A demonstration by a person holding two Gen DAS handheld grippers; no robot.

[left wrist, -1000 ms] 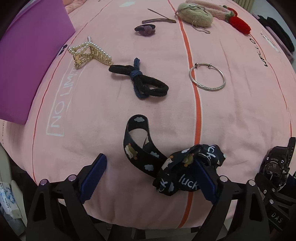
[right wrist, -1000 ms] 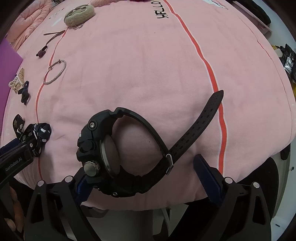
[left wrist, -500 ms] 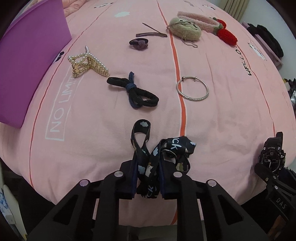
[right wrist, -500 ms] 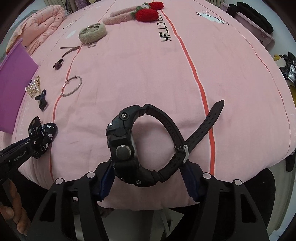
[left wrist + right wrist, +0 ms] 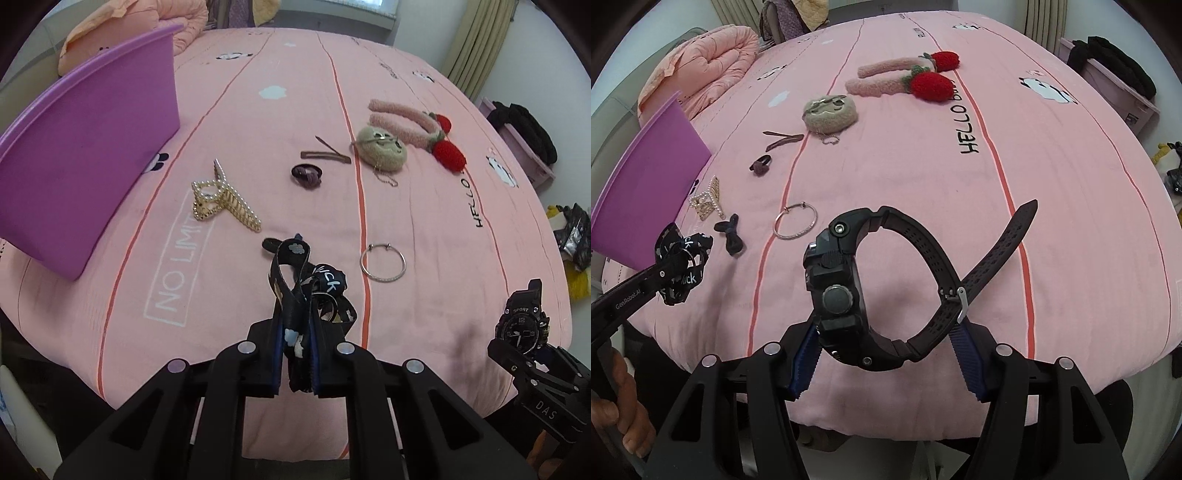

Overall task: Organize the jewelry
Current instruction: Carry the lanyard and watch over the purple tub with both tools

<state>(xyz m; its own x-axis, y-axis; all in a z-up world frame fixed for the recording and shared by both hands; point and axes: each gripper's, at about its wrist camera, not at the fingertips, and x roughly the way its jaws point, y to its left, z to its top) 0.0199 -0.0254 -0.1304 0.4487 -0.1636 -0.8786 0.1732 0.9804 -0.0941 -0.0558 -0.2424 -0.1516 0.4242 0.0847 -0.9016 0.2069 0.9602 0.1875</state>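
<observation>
My left gripper [image 5: 296,363] pinches one dark cloud-print lanyard [image 5: 300,295] above the pink bedsheet [image 5: 424,221]; my right gripper [image 5: 886,354] clasps one black sport watch [image 5: 842,288]. One silver bangle [image 5: 383,263] lies at one o'clock.

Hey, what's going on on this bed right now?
A person is tidying accessories off a pink bed with two handheld claws. The left claw is shut on a dark printed lanyard, lifted off the sheet. The right claw holds a black sport watch by its band. A purple bin sits at the left; a silver bangle and pearl hair claw clip lie loose.
</observation>
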